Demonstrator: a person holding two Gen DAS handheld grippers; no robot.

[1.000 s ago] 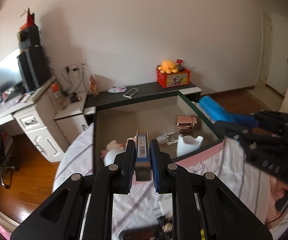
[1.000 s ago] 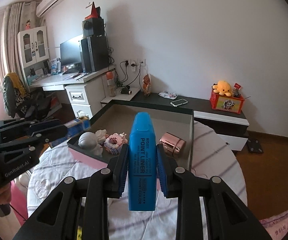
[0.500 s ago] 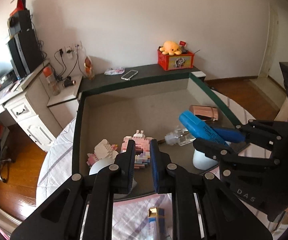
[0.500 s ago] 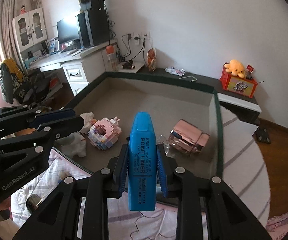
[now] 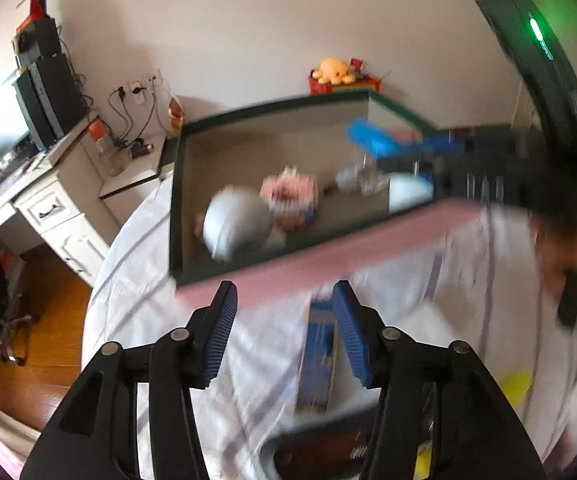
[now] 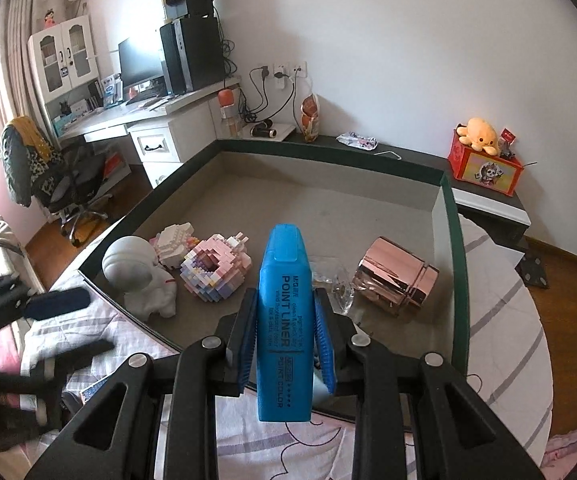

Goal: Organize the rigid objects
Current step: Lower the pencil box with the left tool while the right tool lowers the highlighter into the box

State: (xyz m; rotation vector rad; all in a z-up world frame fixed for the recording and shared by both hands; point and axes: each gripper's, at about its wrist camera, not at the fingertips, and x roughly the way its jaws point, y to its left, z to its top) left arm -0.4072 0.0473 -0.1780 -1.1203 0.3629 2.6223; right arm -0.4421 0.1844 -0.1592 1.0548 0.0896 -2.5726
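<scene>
A plush orange octopus [image 6: 481, 133] sits atop a red box [image 6: 484, 168] against the white wall, across the room from a white desk [image 6: 156, 128] bearing a monitor [image 6: 138, 62].

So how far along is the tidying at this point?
Already in the green-rimmed box: white astronaut figure, pink block model, rose-gold metal cup. In hand: blue highlighter in the right tool. Left: blue carton on the bedsheet by the open left tool.

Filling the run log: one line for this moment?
left gripper: open, empty | right gripper: shut on blue highlighter | over box
</scene>
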